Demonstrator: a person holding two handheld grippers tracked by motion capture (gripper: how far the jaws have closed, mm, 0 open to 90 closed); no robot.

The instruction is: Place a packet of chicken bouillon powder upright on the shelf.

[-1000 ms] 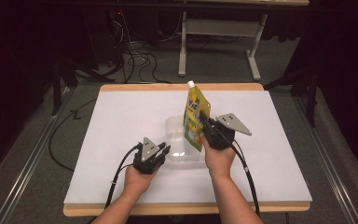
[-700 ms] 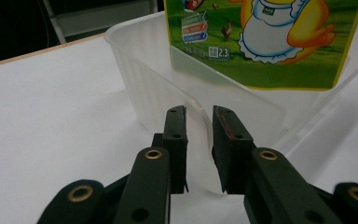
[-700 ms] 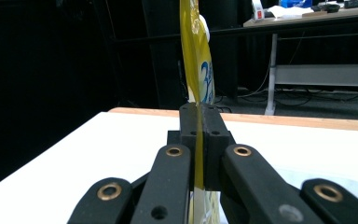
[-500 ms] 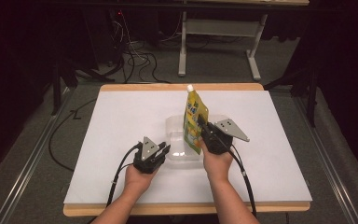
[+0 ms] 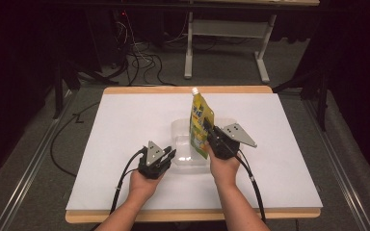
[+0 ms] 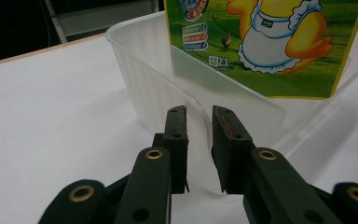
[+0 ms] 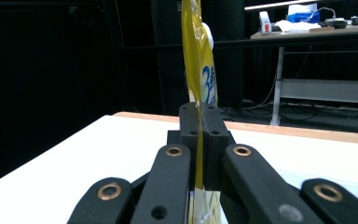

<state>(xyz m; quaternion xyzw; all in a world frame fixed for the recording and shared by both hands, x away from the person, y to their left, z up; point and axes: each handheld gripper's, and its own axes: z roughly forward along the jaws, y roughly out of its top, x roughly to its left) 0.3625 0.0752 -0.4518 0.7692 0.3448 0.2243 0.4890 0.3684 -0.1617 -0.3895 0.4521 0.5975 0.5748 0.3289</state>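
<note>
Steadying the clear plastic tub (image 5: 183, 144) by its near wall, the left gripper (image 5: 167, 156) pinches the thin rim, while the right gripper (image 5: 207, 132) clamps a yellow spouted pouch (image 5: 200, 120) upright over the tub, its base apparently just inside; the placing step seems under way, and next calls for lowering and letting go; beyond lie the white tabletop (image 5: 125, 120), cables (image 5: 139, 62) and a far desk frame (image 5: 226, 33)

The pouch (image 5: 200, 126) stands upright in the tub (image 5: 183, 131) at mid-table (image 5: 125, 120), cables (image 5: 139, 62) on the floor behind
</note>
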